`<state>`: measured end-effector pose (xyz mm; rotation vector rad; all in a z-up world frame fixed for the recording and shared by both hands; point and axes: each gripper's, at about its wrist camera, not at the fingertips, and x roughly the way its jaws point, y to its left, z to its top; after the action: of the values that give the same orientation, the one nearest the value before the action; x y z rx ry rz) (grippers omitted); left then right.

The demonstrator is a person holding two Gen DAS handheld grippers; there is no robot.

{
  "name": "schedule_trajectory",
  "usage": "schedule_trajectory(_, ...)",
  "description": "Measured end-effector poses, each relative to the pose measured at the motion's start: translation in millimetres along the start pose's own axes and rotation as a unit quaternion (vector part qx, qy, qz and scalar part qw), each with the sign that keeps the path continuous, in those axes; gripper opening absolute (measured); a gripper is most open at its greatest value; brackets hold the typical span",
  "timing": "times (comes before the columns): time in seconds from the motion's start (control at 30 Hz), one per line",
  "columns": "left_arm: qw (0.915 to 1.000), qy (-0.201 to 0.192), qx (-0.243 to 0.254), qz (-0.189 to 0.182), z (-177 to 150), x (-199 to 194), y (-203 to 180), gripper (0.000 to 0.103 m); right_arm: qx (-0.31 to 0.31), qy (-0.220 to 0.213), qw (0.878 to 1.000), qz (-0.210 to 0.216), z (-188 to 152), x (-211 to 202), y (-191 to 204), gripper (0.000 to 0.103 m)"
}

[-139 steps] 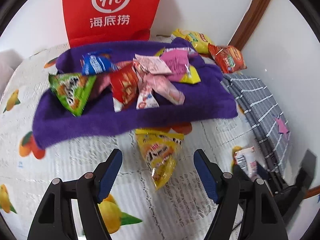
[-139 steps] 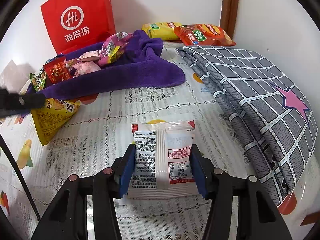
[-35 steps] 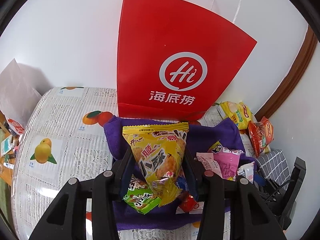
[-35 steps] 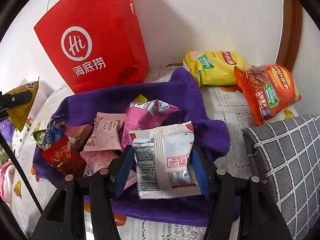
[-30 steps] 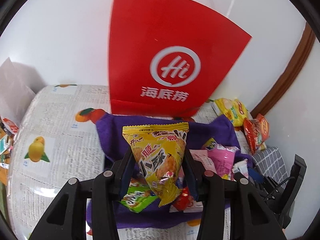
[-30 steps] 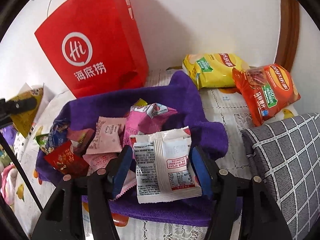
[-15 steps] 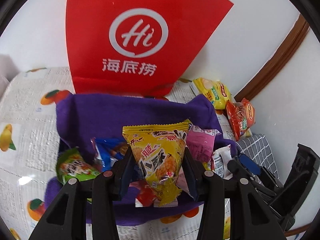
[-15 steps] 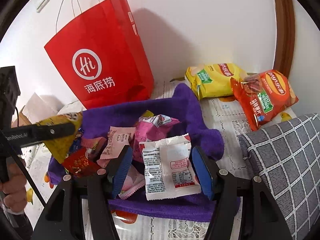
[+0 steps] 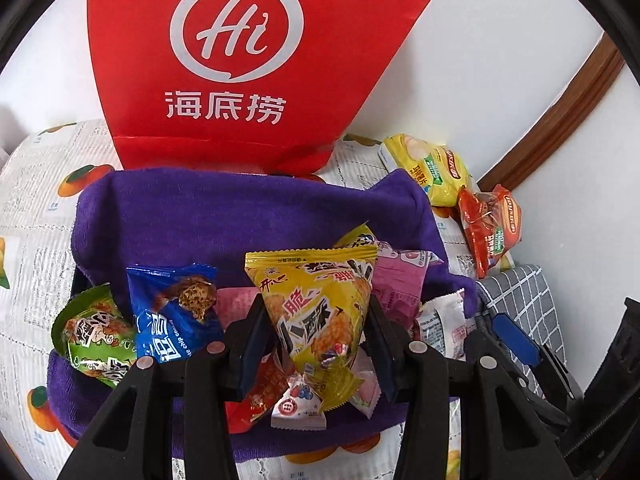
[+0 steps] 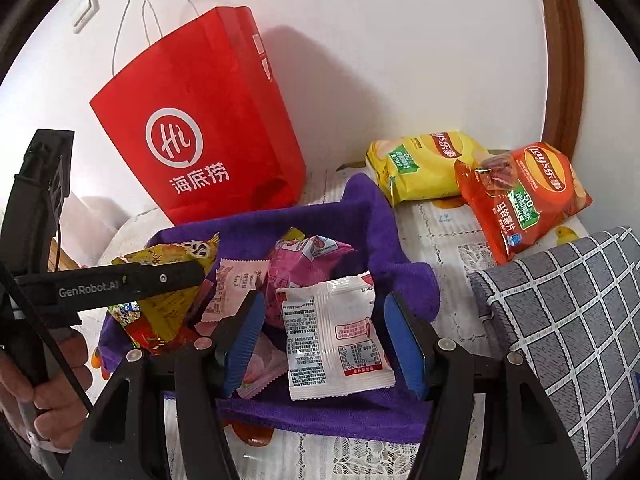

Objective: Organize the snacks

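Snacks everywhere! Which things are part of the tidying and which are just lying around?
Part of the job:
- yellow triangular snack packet in the left gripper
- white sachet between the right gripper's fingers
- purple towel holding the snack pile

Just lying about:
- red paper bag
- grey checked cloth

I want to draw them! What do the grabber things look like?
Each gripper is black plastic with two long arms, silver round rivets and ridged blue pads on the fingers. The left gripper has white "GenRobot.AI" lettering on its side, and thin black cables run beside the hand.
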<state>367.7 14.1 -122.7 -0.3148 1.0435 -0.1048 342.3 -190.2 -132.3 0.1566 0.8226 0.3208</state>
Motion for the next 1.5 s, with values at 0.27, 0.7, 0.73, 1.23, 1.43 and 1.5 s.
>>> schedule_trajectory(0.27,1.0000,-0.002,0.003,0.004,0.9,3.6,-0.6,0.045,-0.002,-0.005,1.000,0.002,-0.7,-1.6,2.8,0.062)
schedule_trajectory(0.7,0.9996,-0.028,-0.002,-0.003,3.6,-24.4,2.5,0.066,-0.009,-0.013,1.000,0.006,-0.5,-3.4,6.5,0.063)
schedule_trajectory(0.73,0.9996,-0.029,-0.001,-0.003,2.5,-29.5,3.2,0.067,-0.013,-0.010,1.000,0.008,-0.9,-2.6,7.4,0.063)
schedule_trajectory(1.23,0.9935,-0.085,0.039,0.065,-93.9,-141.0,13.0,0.077,-0.029,-0.001,0.996,-0.080,-42.5,-113.2,58.0,0.075)
schedule_trajectory(1.43,0.9853,-0.113,0.086,0.095,-152.6,-189.0,-6.1,0.090,-0.021,-0.016,0.996,-0.087,-85.8,-178.7,74.9,0.097)
schedule_trajectory(1.5,0.9821,-0.116,0.107,0.104,-167.8,-201.2,-12.0,0.092,-0.020,-0.016,0.996,-0.084,-96.0,-196.9,78.9,0.097)
